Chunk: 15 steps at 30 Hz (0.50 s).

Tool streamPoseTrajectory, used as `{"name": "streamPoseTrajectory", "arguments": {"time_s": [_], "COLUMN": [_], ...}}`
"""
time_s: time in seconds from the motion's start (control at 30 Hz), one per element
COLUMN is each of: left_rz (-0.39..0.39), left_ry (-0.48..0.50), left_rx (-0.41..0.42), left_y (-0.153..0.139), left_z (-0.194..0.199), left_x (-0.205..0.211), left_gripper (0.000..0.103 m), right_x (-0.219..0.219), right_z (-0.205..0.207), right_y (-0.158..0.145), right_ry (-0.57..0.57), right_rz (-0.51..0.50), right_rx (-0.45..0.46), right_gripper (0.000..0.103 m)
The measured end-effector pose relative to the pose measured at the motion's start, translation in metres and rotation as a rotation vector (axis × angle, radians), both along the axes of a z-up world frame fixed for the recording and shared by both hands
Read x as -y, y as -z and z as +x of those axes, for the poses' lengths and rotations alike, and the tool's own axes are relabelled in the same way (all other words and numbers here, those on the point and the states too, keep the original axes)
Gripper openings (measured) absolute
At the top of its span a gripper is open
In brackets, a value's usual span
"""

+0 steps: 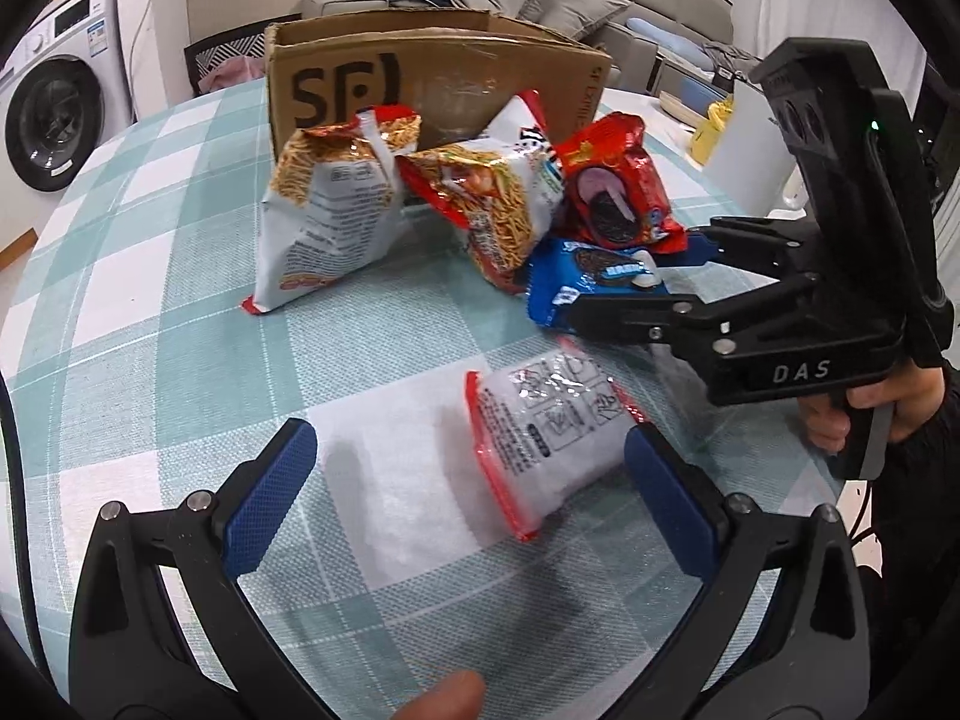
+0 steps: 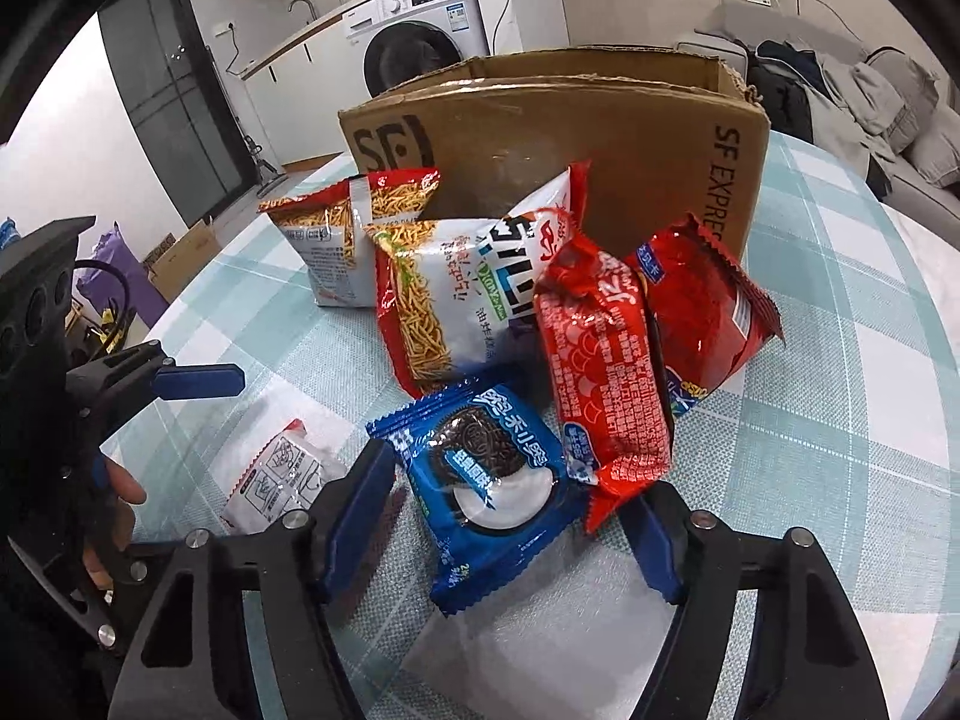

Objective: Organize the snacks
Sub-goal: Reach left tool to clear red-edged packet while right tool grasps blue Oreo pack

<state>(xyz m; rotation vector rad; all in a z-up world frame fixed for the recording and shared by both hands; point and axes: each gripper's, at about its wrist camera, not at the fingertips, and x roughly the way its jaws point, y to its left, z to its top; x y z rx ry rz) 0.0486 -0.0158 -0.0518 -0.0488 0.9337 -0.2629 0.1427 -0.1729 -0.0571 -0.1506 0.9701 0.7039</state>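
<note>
A: Looking at the box (image 2: 558,138), I see no snack over its rim, though its inside is hidden. So I judge the sorting has barely begun.

B: Agreed. Every pack in view lies on the tabletop (image 1: 150,276) in front of the box. I count six: two noodle bags (image 2: 456,294), two red packs (image 2: 606,372), one blue cookie pack (image 2: 486,474) and one white pack (image 1: 546,438).

A: And the grippers?

B: The left gripper (image 1: 468,498) has its fingers spread wide, with the white pack lying between them, nearest us and farthest from the box; nothing is gripped. The right gripper (image 2: 510,540) is open too, its fingers straddling the blue cookie pack without clamping it.

A: So all six are left to go in.
</note>
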Motion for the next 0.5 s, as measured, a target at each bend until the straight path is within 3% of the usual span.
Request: {"name": "streamPoseTrajectory", "arguments": {"time_s": [0.2, 0.5], "left_rz": [-0.005, 0.017], "left_ry": [0.014, 0.032], "left_rx": [-0.015, -0.026], "left_y": [0.003, 0.008], "left_z": [0.005, 0.008], "left_x": [0.006, 0.021], "left_gripper": [0.102, 0.102], "right_x": [0.006, 0.008], "right_z": [-0.011, -0.016], "right_y": [0.002, 0.004], "right_ry": [-0.016, -0.025], "right_rz": [-0.005, -0.011], "right_rx": [0.012, 0.029], "right_gripper": [0.062, 0.062]}}
